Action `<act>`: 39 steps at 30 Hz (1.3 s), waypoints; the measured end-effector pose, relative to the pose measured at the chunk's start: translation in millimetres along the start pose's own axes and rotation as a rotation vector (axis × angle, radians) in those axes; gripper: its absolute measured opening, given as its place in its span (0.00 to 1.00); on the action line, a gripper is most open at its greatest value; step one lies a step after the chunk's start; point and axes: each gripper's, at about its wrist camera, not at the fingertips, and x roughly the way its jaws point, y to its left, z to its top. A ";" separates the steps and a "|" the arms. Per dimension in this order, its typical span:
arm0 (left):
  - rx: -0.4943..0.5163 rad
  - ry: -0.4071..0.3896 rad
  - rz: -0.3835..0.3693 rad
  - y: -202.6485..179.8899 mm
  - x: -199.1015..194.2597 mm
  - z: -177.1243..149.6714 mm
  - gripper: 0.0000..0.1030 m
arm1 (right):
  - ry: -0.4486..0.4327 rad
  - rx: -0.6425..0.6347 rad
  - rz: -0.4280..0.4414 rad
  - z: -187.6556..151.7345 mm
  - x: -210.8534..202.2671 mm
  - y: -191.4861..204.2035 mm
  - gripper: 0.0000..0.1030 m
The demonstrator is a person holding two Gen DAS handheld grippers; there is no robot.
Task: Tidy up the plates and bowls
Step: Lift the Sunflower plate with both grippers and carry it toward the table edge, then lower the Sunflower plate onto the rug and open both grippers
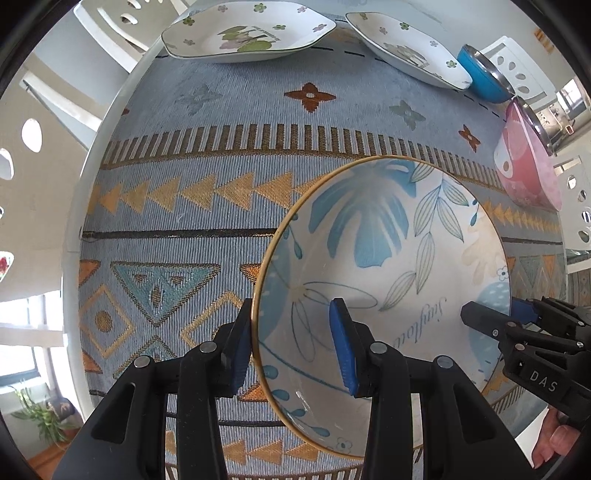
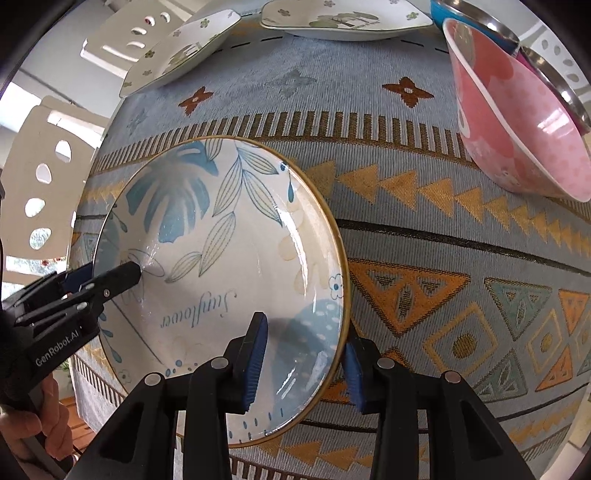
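A round plate with blue leaves and a gold rim (image 1: 388, 266) lies on the patterned tablecloth; it also shows in the right wrist view (image 2: 229, 258). My left gripper (image 1: 291, 343) straddles its left rim, one finger inside and one outside, jaws still apart. My right gripper (image 2: 306, 358) straddles its right rim the same way. Two white floral plates (image 1: 247, 33) (image 1: 406, 48) lie at the far edge. A pink bowl (image 2: 517, 122) and a blue bowl (image 1: 480, 77) stand at the far right.
The table (image 1: 221, 166) is round, with a grey-blue patterned cloth. White perforated chairs (image 1: 22, 147) stand around it. A potted plant (image 1: 40, 413) is on the floor to the left.
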 end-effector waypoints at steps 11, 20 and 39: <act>-0.032 -0.006 -0.036 3.7 -0.3 16.2 0.37 | 0.034 0.029 0.006 6.5 -2.6 -5.0 0.37; -0.066 -0.028 -0.010 19.5 -11.8 37.8 0.37 | -0.003 0.046 0.037 8.8 -30.2 -19.5 0.37; -0.143 -0.212 0.075 92.6 -81.8 128.6 0.41 | -0.201 -0.012 0.168 104.2 -131.7 -0.1 0.46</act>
